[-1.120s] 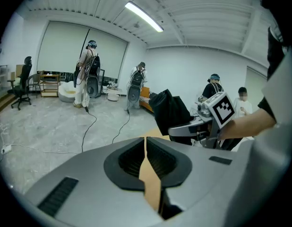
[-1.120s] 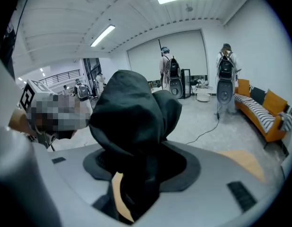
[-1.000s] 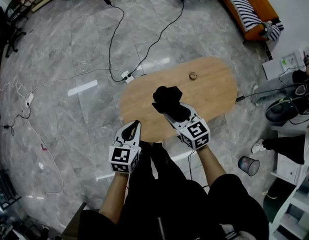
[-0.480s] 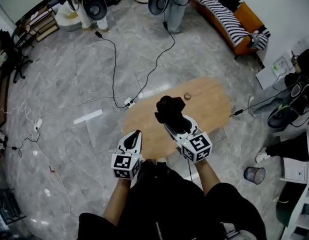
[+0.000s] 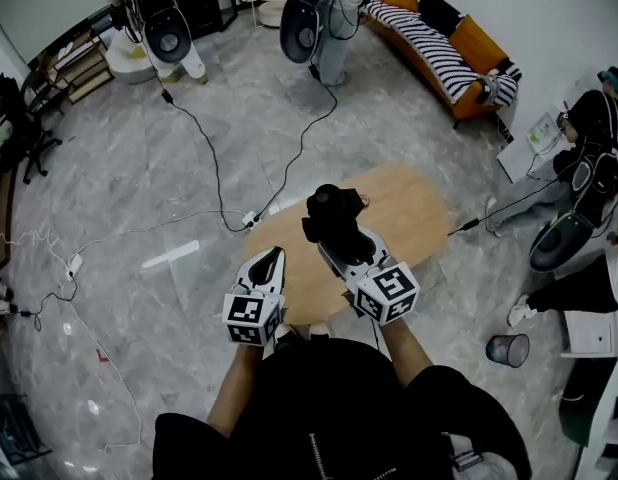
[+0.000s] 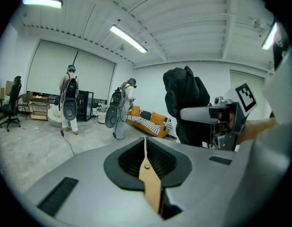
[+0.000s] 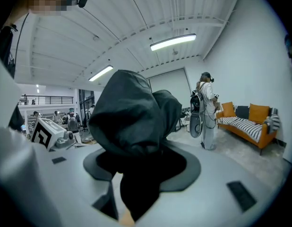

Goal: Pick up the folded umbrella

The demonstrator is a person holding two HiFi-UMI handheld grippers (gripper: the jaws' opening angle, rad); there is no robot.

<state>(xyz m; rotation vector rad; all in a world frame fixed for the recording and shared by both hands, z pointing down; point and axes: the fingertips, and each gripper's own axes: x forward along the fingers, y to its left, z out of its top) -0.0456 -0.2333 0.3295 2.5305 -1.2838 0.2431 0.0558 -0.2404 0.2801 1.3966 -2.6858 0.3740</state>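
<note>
Folded umbrella (image 5: pixel 332 216) is clamped in my right gripper (image 5: pixel 343 246), over the table (image 5: pixel 414 208) at twelve o'clock — lower end hidden. My left gripper (image 5: pixel 270 260) has its jaws together. Bin (image 5: pixel 508 349) at four o'clock — contents unreadable.

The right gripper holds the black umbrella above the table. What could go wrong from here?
The folded umbrella is gripped by the right gripper alone, and its loose fabric bulges past the jaws, so it may slip and fall on the wooden table. The left gripper is shut and apart, so it could hardly catch it.
</note>
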